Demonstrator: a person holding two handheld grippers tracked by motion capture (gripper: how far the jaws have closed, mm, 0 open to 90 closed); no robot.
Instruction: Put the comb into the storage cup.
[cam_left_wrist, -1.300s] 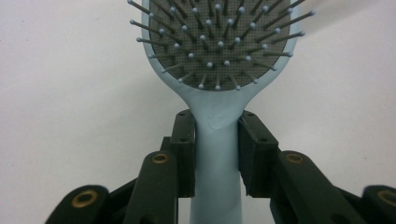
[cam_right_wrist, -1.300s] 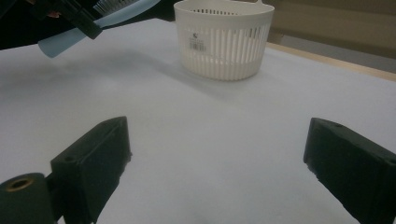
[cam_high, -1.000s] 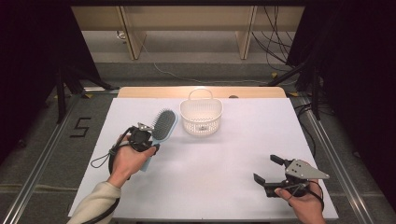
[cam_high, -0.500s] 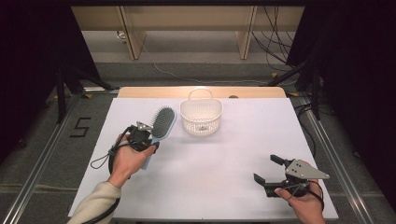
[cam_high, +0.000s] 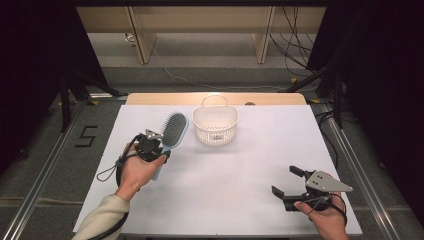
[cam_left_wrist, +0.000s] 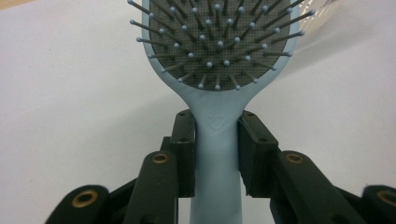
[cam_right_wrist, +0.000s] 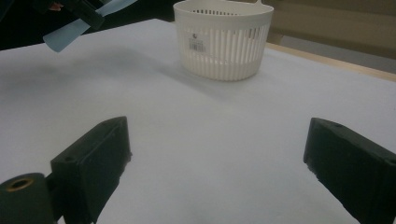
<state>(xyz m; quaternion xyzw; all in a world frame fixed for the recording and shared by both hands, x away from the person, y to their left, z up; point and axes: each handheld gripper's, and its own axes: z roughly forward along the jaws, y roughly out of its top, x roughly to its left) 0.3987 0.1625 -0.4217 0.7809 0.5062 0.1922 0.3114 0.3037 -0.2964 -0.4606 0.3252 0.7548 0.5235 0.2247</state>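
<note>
A light blue hairbrush (cam_high: 174, 129) with a grey bristle pad is gripped by its handle in my left gripper (cam_high: 150, 143), at the left of the white table (cam_high: 240, 165). In the left gripper view both jaws press the handle just below the brush head (cam_left_wrist: 219, 42), bristles facing the camera. The brush seems to be held slightly above the table, left of a white slatted basket (cam_high: 216, 125). My right gripper (cam_high: 285, 180) stands open near the front right edge with nothing between its jaws. The right gripper view looks across the bare sheet at the basket (cam_right_wrist: 224, 42) and the brush handle (cam_right_wrist: 70, 32).
The basket has a loop handle at its far rim and a small label on its side. A wooden strip (cam_high: 165, 98) runs along the table's far edge. Dark stands and cables flank the table on both sides.
</note>
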